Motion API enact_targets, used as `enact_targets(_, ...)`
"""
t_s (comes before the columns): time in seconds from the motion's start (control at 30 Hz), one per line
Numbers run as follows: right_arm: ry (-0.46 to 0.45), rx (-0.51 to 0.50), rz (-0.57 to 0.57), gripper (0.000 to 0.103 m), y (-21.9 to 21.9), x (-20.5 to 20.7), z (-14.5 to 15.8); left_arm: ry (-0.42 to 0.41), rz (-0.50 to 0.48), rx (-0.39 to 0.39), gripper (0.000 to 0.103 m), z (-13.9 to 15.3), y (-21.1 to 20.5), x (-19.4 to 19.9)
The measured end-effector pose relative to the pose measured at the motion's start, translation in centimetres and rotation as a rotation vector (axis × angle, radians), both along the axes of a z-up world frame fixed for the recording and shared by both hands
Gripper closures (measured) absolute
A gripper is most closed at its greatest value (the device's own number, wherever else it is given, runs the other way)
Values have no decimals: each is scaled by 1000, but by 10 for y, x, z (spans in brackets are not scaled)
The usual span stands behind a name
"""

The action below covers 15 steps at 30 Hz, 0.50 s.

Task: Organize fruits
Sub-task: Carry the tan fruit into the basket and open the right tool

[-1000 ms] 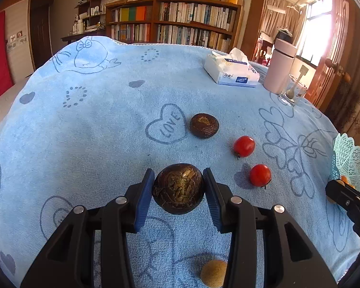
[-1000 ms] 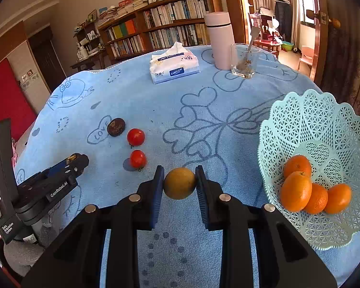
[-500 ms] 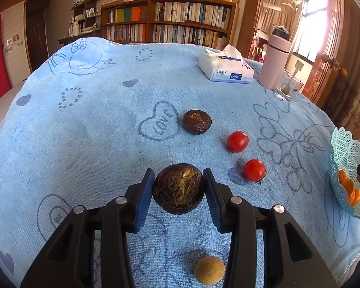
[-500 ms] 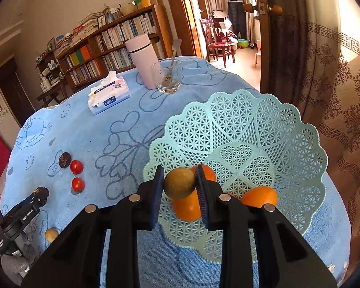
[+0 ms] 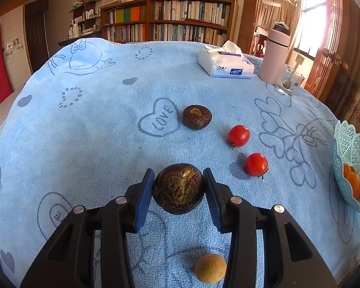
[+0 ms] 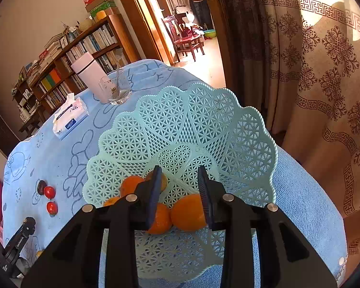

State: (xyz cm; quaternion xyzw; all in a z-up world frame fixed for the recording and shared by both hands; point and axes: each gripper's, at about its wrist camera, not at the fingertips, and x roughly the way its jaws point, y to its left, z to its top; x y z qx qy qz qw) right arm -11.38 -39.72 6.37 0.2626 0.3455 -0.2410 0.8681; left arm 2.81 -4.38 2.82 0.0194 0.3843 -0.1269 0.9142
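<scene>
Left tool [image 5: 178,187]: its blue pads are clamped on a dark brown, fibrous round fruit [image 5: 178,188], held above the blue towel-covered counter [image 5: 88,132]. Nearest the camera, a small tan round fruit [image 5: 210,268] lies on the towel below the tool's right finger. Beyond the held fruit, to the right, two red tomatoes [image 5: 256,164] [image 5: 238,135] lie close together but apart. A second dark brown fruit [image 5: 196,117] lies farther back, just beside the "LOVE" heart print. At the far right edge a pale green lattice basket [image 5: 348,144] shows oranges inside. Toward the far side of the counter stand a tissue pack [image 5: 225,63], a pink flask [image 5: 274,56] and a glass [image 5: 289,82] with a spoon in it; a bookshelf [image 5: 170,21] stands behind. Right tool [image 6: 180,192]: positioned over the basket [image 6: 180,124]; its jaws have just been opening and now stand apart with nothing pressed between the pads. A tan fruit [image 6: 165,182] shows just behind the left finger, inside the basket; whether it touches the finger cannot be told. Several oranges [image 6: 188,212] lie in the basket's near part, partly hidden by the fingers. To the left on the counter are the two tomatoes [image 6: 50,192] and a dark fruit [image 6: 40,186], with the left tool's black body [image 6: 19,240] at lower left. Farther off are the tissue pack [image 6: 69,118], glass [image 6: 115,90] and flask [image 6: 88,72]; a patterned curtain [image 6: 324,72] hangs at right.
</scene>
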Motion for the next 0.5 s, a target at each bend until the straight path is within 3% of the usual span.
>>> enact_targets(0.2, -30, -31, -17, 65, -5, -6, 5, 4, -7, 19, 61, 1, -6, -6)
enact_targets(0.33, -49, -126, -65, 43, -5, -14, 8, 6, -38, 21, 61, 6, -19, -14)
enact_targets(0.5, -59, -256, -106, 42, -7, -24, 8, 6, -103, 38, 61, 10, -48, -22)
